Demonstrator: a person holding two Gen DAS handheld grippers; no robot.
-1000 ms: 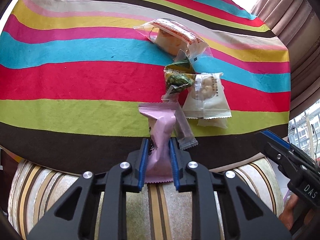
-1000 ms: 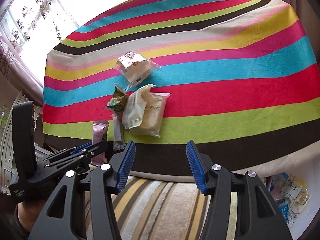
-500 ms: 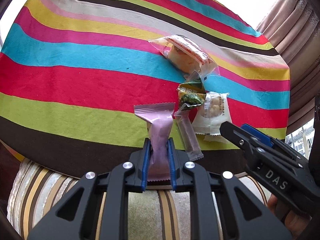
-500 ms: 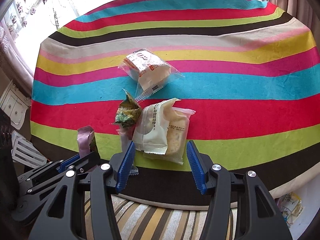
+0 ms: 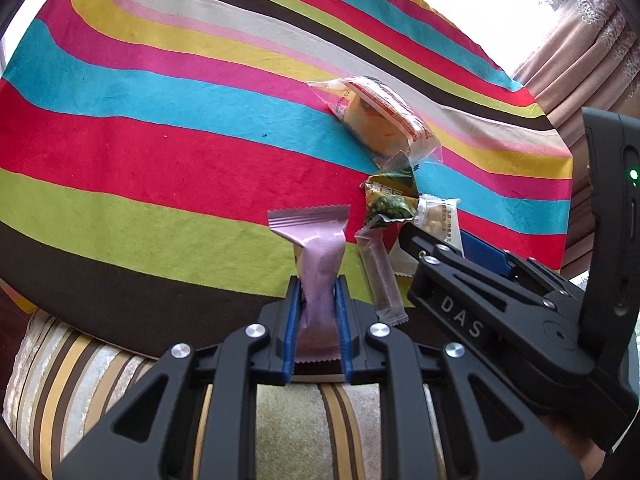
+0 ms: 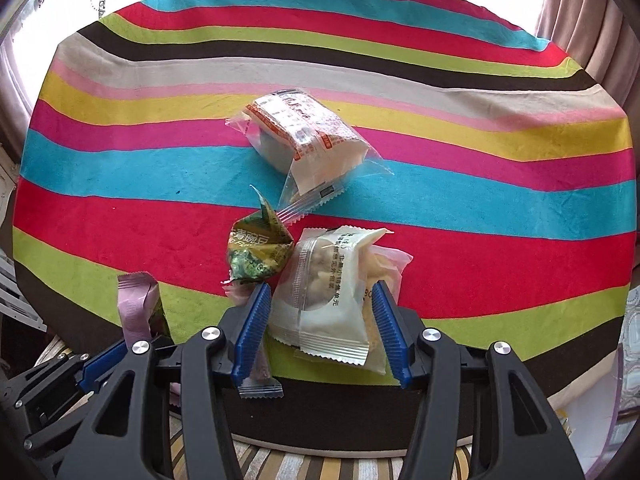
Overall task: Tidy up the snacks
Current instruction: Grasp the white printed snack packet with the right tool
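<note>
Striped tablecloth (image 6: 480,184) carries five snack packets near its front edge; left gripper (image 5: 316,320) pinches a sixth, pink packet (image 5: 320,264); right gripper (image 6: 320,332), half-open and narrowing, straddles the white packet (image 6: 320,292).

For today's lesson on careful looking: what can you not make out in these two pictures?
- Left view: the white packet, mostly behind the right gripper.
- Right view: the thin packet, behind a blue finger.
- Right view: whatever lies under the white packet.
- Both views: packet print, too small.
</note>
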